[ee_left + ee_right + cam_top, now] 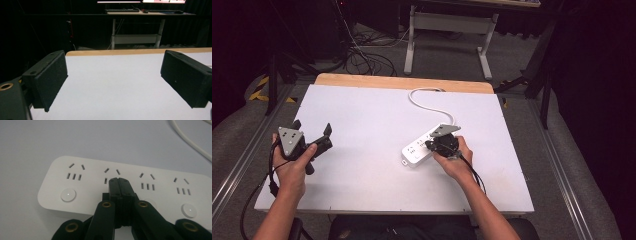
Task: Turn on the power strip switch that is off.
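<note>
1. One power strip (pixel 422 147) sits mid-table; right gripper (pixel 119 180), jaws pressed together, is over its second socket's button, I reckon. Press straight down.
2. Left gripper (pixel 312 131) idles, jaws wide apart.

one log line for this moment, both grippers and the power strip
left gripper: open, held above table, empty | right gripper: jaws shut, tips over second socket group of white power strip | cord: trails toward far edge
</note>
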The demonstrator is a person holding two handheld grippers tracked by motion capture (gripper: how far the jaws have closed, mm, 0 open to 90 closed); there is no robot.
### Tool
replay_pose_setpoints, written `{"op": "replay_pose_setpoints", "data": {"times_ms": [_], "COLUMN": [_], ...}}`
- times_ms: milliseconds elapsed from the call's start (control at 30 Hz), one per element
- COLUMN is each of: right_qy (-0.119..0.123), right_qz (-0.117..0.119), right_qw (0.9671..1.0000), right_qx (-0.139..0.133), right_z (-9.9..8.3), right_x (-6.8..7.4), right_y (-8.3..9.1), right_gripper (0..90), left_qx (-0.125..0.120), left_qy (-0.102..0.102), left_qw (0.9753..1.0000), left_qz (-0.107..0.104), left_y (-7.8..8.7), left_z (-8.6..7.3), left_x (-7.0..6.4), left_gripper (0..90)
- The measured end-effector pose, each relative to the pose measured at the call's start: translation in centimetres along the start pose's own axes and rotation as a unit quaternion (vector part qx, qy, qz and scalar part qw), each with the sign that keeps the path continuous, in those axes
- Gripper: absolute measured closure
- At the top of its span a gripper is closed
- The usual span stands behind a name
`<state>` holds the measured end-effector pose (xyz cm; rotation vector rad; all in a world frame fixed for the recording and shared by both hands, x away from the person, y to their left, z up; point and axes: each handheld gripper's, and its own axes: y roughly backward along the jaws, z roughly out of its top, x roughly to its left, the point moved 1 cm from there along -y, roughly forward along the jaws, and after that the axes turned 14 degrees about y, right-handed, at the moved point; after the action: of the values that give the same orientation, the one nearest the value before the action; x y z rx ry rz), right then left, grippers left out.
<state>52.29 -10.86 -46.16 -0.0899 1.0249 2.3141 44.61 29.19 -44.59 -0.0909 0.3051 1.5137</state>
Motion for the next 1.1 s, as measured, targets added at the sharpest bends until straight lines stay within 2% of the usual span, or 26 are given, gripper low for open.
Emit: {"op": "replay_pose_setpoints", "data": {"times_ms": [67,167,367,433,467,633,667,700,767,800,1000,1100], "right_qy": [-0.004,-0.003,-0.022,-0.022,-0.018,-0.015,-0.019,-0.019,-0.024,-0.027,-0.033,-0.038], "right_qz": [-0.006,-0.012,-0.016,-0.019,-0.024,-0.042,-0.048,-0.048,-0.052,-0.057,-0.07,-0.074], "right_qw": [0.9998,0.9995,0.998,0.9971,0.9958,0.9933,0.9913,0.9913,0.989,0.9868,0.9833,0.9803], "right_qx": [-0.017,-0.028,-0.056,-0.07,-0.087,-0.106,-0.121,-0.121,-0.136,-0.149,-0.165,-0.179], "right_z": [0.1,0.2,0.1,0.1,0.1,0.2,0.1,0.1,0.1,0.0,-0.3,-0.4], "right_x": [-0.2,-0.5,-1.3,-1.4,-1.5,-1.8,-2.0,-2.0,-2.3,-2.5,-2.9,-3.1], "right_y": [0.4,0.9,1.8,2.1,2.5,3.4,3.9,3.9,4.4,4.8,5.4,6.0], "right_gripper": [90.0,90.0,90.0,90.0,90.0,90.0,90.0,90.0,90.0,90.0,90.0,90.0], "left_qx": [0.0,0.0,0.0,0.001,0.001,0.001,0.001,0.001,0.0,0.0,0.002,0.002], "left_qy": [-0.001,0.0,-0.001,0.0,0.001,-0.001,-0.001,-0.001,0.001,0.002,0.002,0.003], "left_qw": [1.0,1.0,1.0,1.0,1.0,1.0,1.0,1.0,1.0,1.0,1.0,1.0], "left_qz": [0.0,0.0,0.0,0.0,-0.001,-0.004,-0.004,-0.004,-0.003,-0.003,-0.005,-0.006], "left_y": [0.0,-0.1,-0.1,-0.1,-0.2,-0.3,-0.3,-0.3,-0.3,-0.3,-0.4,-0.4], "left_z": [0.0,0.0,0.0,0.0,0.0,0.0,0.0,0.0,0.0,0.1,0.1,0.1], "left_x": [0.0,0.0,0.0,0.0,0.0,-0.1,-0.1,-0.1,0.0,0.0,-0.1,-0.1], "left_gripper": [7.7,7.7,7.7,7.7,7.7,7.7,7.7,7.7,7.7,7.7,7.7,7.7]}}
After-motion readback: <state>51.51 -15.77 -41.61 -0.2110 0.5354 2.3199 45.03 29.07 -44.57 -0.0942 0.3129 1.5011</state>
